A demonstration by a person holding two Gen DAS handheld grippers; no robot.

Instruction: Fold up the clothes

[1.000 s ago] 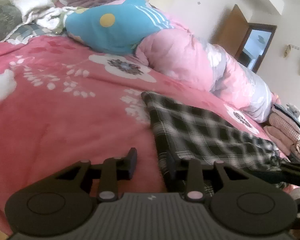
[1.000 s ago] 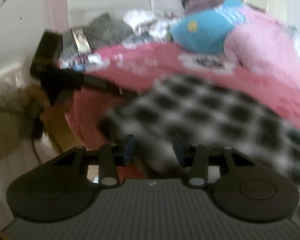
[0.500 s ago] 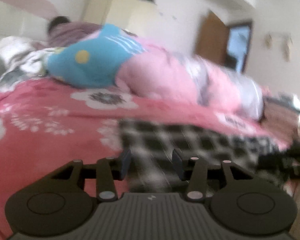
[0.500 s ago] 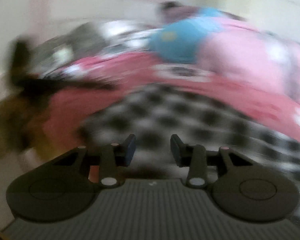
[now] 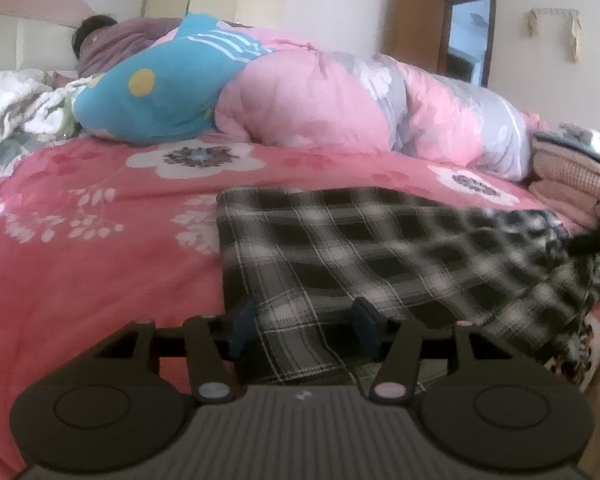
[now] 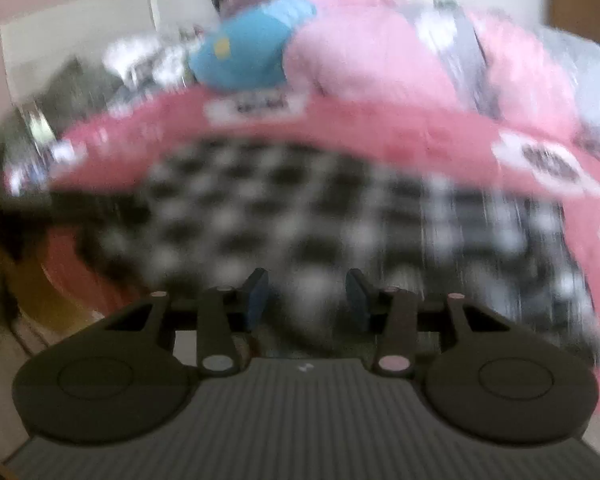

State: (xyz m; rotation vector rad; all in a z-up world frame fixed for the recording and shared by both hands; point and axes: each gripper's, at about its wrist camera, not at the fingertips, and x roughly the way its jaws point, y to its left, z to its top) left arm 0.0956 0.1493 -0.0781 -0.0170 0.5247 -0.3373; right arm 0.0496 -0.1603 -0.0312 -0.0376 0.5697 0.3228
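Left gripper (image 5: 304, 326), jaws just widened, straddles the plaid garment's (image 5: 380, 248) near edge ungripped; right gripper (image 6: 306, 294), half-open, likewise. Cloth may slide off the bed (image 5: 80, 260).

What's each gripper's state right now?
Left gripper: jaws open, just been opening; plaid cloth lies between them, unpinched.
Right gripper: jaws open, just opened further, over the blurred plaid cloth.

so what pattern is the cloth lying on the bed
Black and white plaid cloth, clearest in the left wrist view.
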